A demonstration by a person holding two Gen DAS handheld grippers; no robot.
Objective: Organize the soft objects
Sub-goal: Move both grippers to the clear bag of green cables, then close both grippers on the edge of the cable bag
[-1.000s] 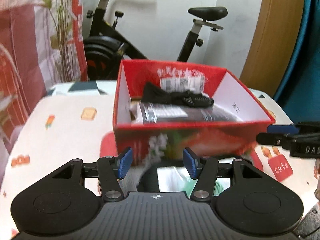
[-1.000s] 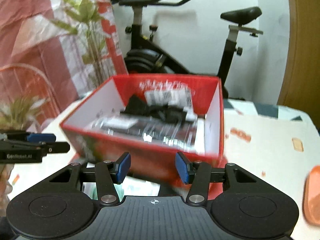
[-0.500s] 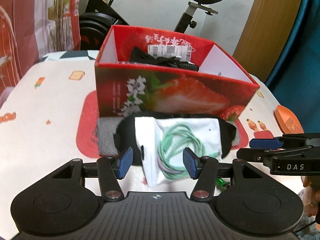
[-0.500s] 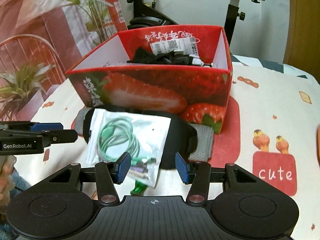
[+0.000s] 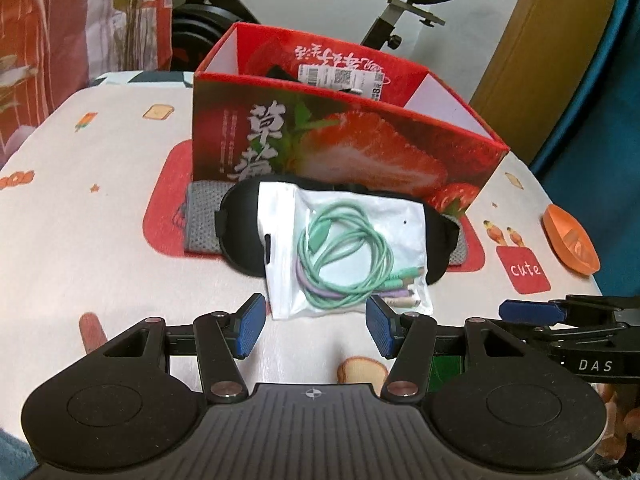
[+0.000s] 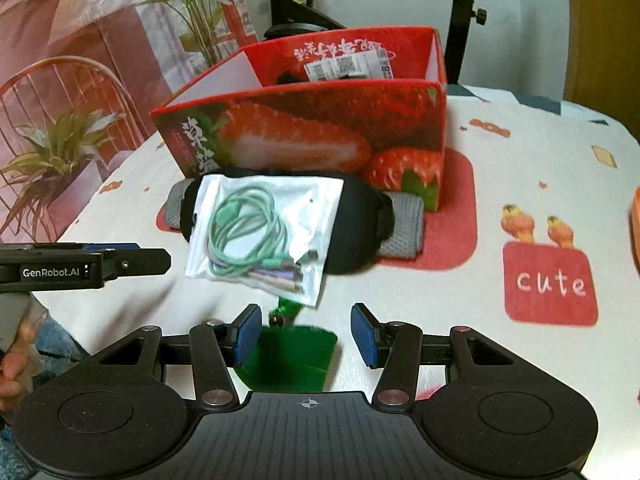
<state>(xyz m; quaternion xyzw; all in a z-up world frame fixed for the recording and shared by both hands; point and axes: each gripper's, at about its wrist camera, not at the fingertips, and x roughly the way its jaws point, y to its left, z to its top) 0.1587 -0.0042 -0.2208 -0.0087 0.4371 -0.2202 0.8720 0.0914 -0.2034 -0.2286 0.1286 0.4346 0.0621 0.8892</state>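
Left wrist view first: left claw [image 5: 316, 326] gapes wide with nothing between its blue pads, held low and level over the table [image 5: 100, 208]. Dead ahead at 12 o'clock, just beyond the pads, lies the bag [image 5: 344, 248] of green cable, resting on the black mask [image 5: 244, 232], which lies on a grey cloth [image 5: 200, 220] touching the front of the red box [image 5: 352, 148]. The bag's long axis runs roughly 11 to 5. The right claw [image 5: 528, 310] pokes in at 3 o'clock, near the bag's near corner.

Right wrist view: the right claw [image 6: 306, 334] is also spread wide and empty, level above the table. The bag [image 6: 264, 228] sits at about 11 o'clock, near; something green [image 6: 288, 356] lies just under the pads. The left claw [image 6: 136, 260] enters at 9 o'clock, just beside the bag.

Judging by that, the left is squarer on, and I'd expect it to take the bag.
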